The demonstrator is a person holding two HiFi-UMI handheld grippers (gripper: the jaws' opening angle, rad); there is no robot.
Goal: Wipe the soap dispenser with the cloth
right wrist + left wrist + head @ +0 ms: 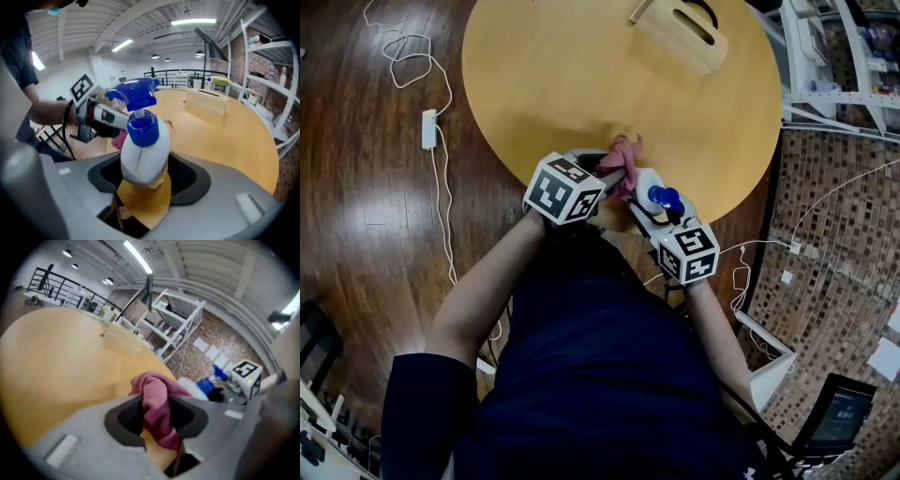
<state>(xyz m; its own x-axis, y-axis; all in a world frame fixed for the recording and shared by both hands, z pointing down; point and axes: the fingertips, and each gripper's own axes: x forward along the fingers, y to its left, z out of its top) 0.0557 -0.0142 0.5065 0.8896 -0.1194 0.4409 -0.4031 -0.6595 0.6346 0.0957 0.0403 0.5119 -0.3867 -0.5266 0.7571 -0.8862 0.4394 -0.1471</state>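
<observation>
Left gripper [157, 417] has the cloth [157, 399] pinched tight, jaws narrow on the pink wad. The cloth bunches up beyond the tips and a tail hangs below them. Right gripper [143, 176] is clamped on the dispenser [143, 150], jaws set fairly wide around the white body, low down near its base. The dispenser stands nearly upright in that grip. Its blue trigger head sits above the jaws, spout pointing off to the left gripper's side.

From the head view the two grippers meet nose to nose over the near edge of the table [562, 84]. The cloth sits just ahead of the left tips and hard by the dispenser's side. Whether it actually touches the plastic, I can't tell. In the right gripper view, pink shows just behind the dispenser, on the left gripper's side. Well beyond both grippers, on the far side of the table, lies a wooden box [680, 33].
</observation>
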